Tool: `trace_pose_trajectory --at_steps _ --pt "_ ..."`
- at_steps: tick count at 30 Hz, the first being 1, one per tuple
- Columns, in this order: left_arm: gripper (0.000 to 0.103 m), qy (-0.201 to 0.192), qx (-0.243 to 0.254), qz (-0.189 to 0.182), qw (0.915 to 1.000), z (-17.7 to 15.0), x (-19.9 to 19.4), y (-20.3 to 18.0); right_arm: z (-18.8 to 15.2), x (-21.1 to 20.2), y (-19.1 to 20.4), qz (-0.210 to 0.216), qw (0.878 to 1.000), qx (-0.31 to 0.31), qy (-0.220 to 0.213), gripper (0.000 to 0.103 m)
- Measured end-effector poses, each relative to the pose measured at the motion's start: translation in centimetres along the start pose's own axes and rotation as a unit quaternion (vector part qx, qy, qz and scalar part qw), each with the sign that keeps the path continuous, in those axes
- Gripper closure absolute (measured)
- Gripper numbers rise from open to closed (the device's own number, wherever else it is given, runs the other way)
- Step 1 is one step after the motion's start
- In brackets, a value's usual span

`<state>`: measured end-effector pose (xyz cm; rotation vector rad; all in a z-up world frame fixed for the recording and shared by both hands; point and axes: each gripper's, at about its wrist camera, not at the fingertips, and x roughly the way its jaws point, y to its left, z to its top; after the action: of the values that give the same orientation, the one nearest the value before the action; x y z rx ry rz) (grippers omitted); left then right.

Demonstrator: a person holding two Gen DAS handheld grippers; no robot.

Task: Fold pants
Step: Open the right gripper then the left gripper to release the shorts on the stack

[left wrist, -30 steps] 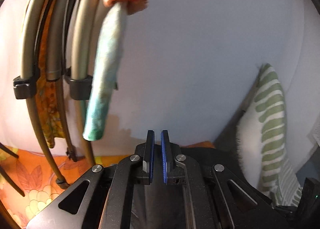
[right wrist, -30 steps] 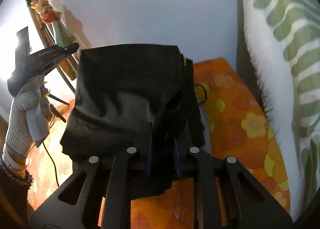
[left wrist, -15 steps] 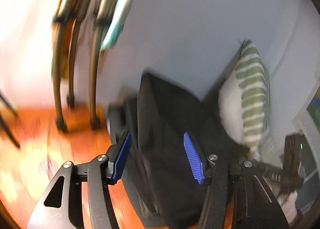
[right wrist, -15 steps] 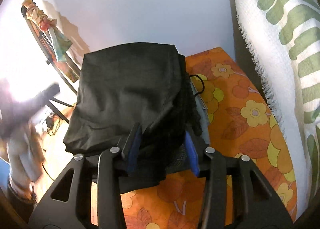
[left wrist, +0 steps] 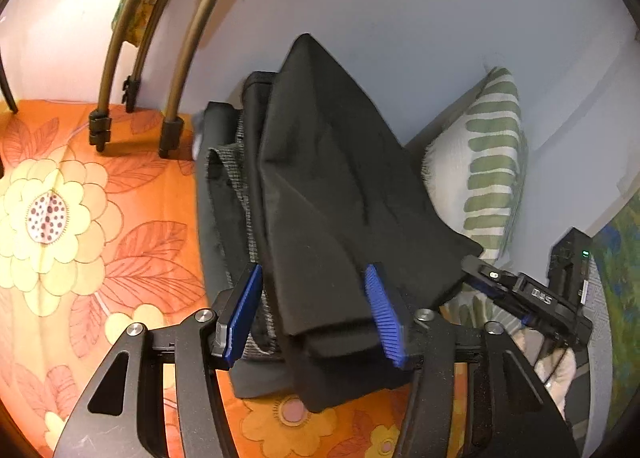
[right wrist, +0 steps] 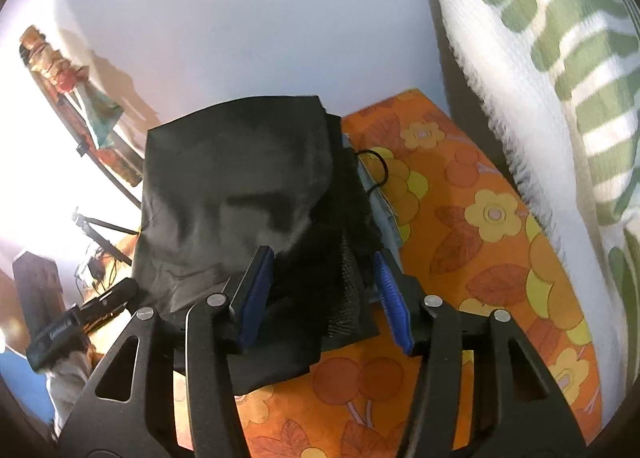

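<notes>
The black pants [left wrist: 332,194] lie folded in a thick stack on the orange flowered bedcover [left wrist: 100,198], with grey mesh lining showing along the left side. My left gripper [left wrist: 312,318] straddles the stack's near end. Its jaws are closing, blue pads on either side of the cloth, not clearly pressing. In the right wrist view the pants [right wrist: 240,178] fill the middle. My right gripper [right wrist: 324,298] sits at their near right corner, jaws opening, mesh fabric loose between the pads. The right gripper [left wrist: 480,270] also shows at the stack's right side in the left wrist view.
A green-and-white striped pillow [left wrist: 488,162] [right wrist: 540,58] leans on the wall right of the pants. Brass-coloured frame legs [left wrist: 172,134] stand on the cover at the back left. A black cord [right wrist: 378,170] lies beside the stack. A gloved hand [right wrist: 68,382] holds the left gripper.
My left gripper swung down from the frame and wall to the pants and went from shut to open around their near end. The right gripper's jaws spread apart off the cloth.
</notes>
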<state>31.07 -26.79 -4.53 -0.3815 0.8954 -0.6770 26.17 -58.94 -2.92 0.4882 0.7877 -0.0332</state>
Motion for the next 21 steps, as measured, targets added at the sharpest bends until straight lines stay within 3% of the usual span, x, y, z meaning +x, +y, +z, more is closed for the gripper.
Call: trace_pose_trajectory --at_steps 5,14,17,21 --pt "0.087 0.002 0.05 0.001 0.9987 -0.3 0.1 -2.1 -0.2 0.9 -0.2 0.006 1.0 0.007 0.01 0.049" --pt "0.091 -0.017 0.052 -0.025 0.9982 -0.8 -2.0 -3.2 0.2 1.2 1.2 -0.007 1.0 -0.023 0.007 0.064" --pt "0.091 0.0 0.059 0.004 0.9982 -2.4 -1.3 -2.3 0.5 1.1 1.6 -0.021 0.999 -0.043 0.01 0.065" --pt "0.079 0.018 0.043 0.012 0.9989 -2.8 -1.1 -1.1 0.3 1.6 2.0 -0.046 0.996 -0.068 0.029 0.065"
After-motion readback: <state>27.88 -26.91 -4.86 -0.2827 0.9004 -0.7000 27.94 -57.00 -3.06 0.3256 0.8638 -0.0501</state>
